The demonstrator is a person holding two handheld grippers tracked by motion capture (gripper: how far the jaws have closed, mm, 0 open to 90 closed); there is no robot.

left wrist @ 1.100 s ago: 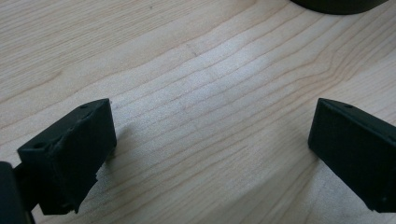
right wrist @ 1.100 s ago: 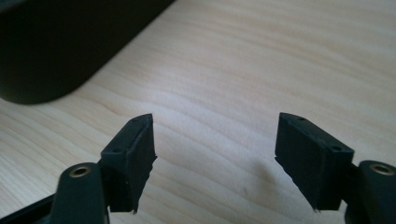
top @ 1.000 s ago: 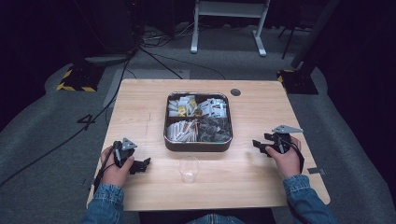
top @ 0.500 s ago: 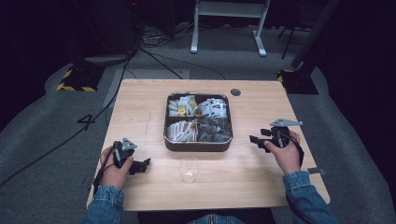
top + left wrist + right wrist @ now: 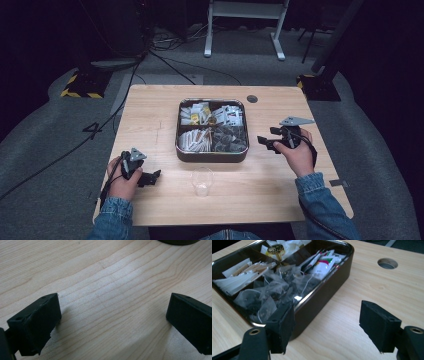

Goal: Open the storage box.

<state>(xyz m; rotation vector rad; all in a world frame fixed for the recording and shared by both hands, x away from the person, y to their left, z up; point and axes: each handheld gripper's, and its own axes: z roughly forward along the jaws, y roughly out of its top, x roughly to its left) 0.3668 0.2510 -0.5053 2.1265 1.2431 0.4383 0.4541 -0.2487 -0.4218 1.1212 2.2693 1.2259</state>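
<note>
**Two tools waiting open beside the tin of tea bags**

A pale wooden table [image 5: 150, 105] is standing on grey carpet in a dark room, with black cables trailing across the floor behind it, a white metal stand [image 5: 245, 25] at the far side and yellow-and-black striped blocks [image 5: 80, 90] sitting near the far left corner. A round cable hole [image 5: 252, 98] is showing in the tabletop near its far edge.

The dark tin [image 5: 212, 155] is sitting at the middle of the table, split into compartments holding paper sachets and mesh tea bags [image 5: 269, 293]. A clear plastic cup [image 5: 202, 181] is standing upright just in front of the tin, apart from it.

The right tool [image 5: 267, 141] is hovering to the right of the tin, pointing at its side wall; its jaws have just been opening and are standing wide with nothing between them. In the right gripper view one jaw is lying close against the tin's near corner.

The left tool [image 5: 152, 176] is resting low over bare wood at the near left, to the left of the cup, jaws wide apart and gripping nothing
</note>
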